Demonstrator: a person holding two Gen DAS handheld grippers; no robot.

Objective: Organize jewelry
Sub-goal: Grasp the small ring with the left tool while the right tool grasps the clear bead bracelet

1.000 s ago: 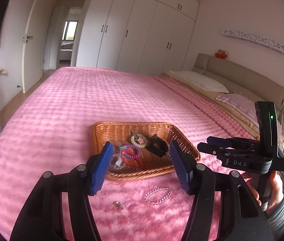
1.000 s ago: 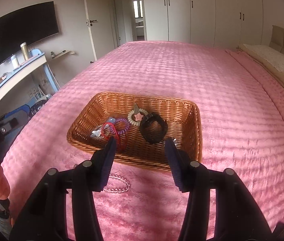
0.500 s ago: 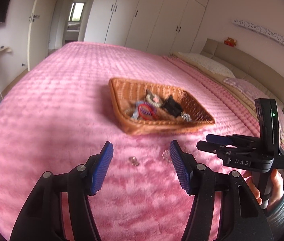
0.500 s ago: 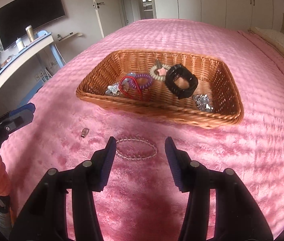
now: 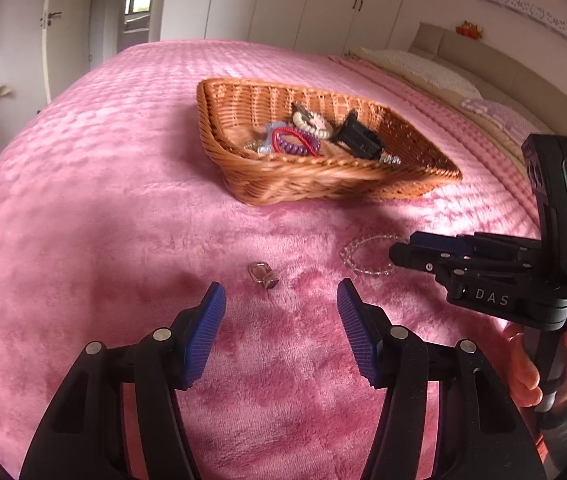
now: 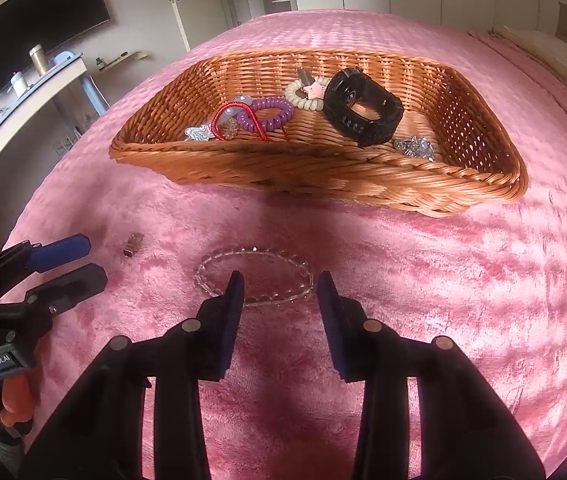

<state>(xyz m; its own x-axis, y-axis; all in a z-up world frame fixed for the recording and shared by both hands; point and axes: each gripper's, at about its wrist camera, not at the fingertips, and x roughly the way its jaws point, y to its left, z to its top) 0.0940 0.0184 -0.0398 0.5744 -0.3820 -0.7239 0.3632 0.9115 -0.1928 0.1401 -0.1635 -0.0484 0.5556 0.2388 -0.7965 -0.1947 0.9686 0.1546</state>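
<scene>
Jewelry lies scattered on a pink plush bedspread (image 5: 103,200) as two hand-held grippers hover over it. A clear beaded bracelet (image 6: 253,278) rests on the fabric just in front of a wicker basket (image 6: 323,184), with the right gripper (image 6: 279,292) poised directly above its near edge; its jaws, which have just been closing, stand apart with nothing pressed between them. Just beside the bracelet, a small metal ring (image 5: 262,273) sits ahead of the left gripper (image 5: 281,304), whose blue pads (image 5: 207,332) are also parted and clear of it. Inside the basket (already well stocked) are a black watch (image 6: 363,108), a purple coil hair tie (image 6: 269,114), a red cord (image 6: 239,120), a cream bead bracelet with a pink star (image 6: 309,94) and silver trinkets (image 6: 415,147). One hand (image 5: 539,364) grips the right tool's handle.
</scene>
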